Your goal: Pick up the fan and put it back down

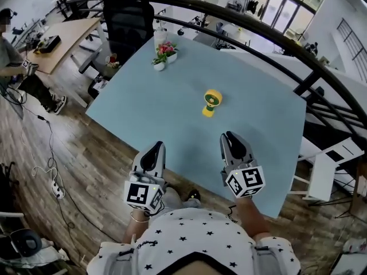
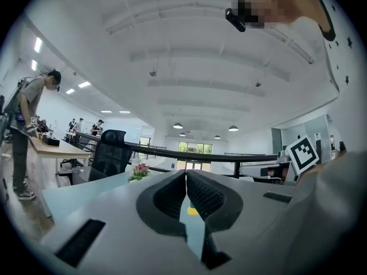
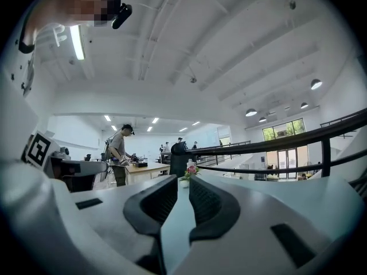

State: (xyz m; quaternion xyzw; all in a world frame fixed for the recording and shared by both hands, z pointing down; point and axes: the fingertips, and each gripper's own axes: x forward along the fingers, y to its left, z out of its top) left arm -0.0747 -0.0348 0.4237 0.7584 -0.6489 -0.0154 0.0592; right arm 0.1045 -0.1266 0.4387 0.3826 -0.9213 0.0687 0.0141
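A small yellow fan (image 1: 211, 102) stands upright near the middle of the light blue table (image 1: 143, 107). Both grippers hover over the near edge, well short of the fan and pointing toward it. My left gripper (image 1: 158, 146) is to the fan's near left, my right gripper (image 1: 228, 135) just right of its line. In the left gripper view the left gripper (image 2: 185, 175) has its tips touching, and a sliver of the fan (image 2: 192, 211) shows behind the jaws. In the right gripper view the right gripper (image 3: 183, 183) shows a narrow gap with nothing in it.
A white pot of pink flowers (image 1: 165, 55) sits at the table's far end, with a black office chair (image 1: 129, 16) behind it. A dark railing (image 1: 298, 50) runs along the far right. A person (image 1: 11, 56) stands at a wooden desk on the left. Cables lie on the wood floor (image 1: 51, 182).
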